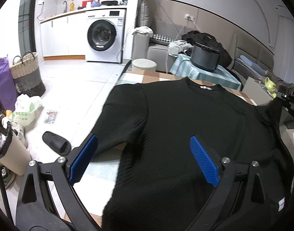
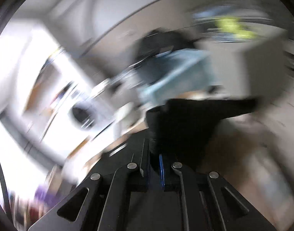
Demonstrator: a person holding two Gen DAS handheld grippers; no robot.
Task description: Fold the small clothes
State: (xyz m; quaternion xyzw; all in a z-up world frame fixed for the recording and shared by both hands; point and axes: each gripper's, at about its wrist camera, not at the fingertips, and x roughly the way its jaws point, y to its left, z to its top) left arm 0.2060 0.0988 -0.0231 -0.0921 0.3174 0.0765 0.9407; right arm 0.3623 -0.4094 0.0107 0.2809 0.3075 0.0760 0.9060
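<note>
Left wrist view: left gripper (image 1: 144, 159) low in frame, jaws spread wide, blue pads (image 1: 203, 162) at 5 and 7 o'clock, nothing clamped between them. Black T-shirt (image 1: 185, 127) lies flat, back up, on the table (image 1: 147, 77), filling centre frame; body runs under the right-hand pad, left sleeve spread toward 9 o'clock, collar with white label at 12 o'clock. Table covered in a checked cloth of tan, pale blue and white squares, showing beyond the collar and under the sleeve. At 3 o'clock the shirt's other sleeve is lifted off the table, pinched at the tip of the right gripper (image 1: 287, 98), only partly in frame.

Right wrist view: heavy motion blur. Right gripper (image 2: 153, 161) at 6 o'clock, jaws brought near together, black fabric of the T-shirt (image 2: 195, 119) caught between the blue pads (image 2: 161, 171) and trailing out toward 2 o'clock. Background too smeared to read.

Back to left wrist view, farther out: black slipper (image 1: 57, 142) on the tiled floor at 8 o'clock, woven basket (image 1: 27, 73) at 9 o'clock, grey pot (image 1: 204, 57) on a blue-checked surface at 1 o'clock, washing machine (image 1: 104, 36) against the far wall at 11 o'clock
</note>
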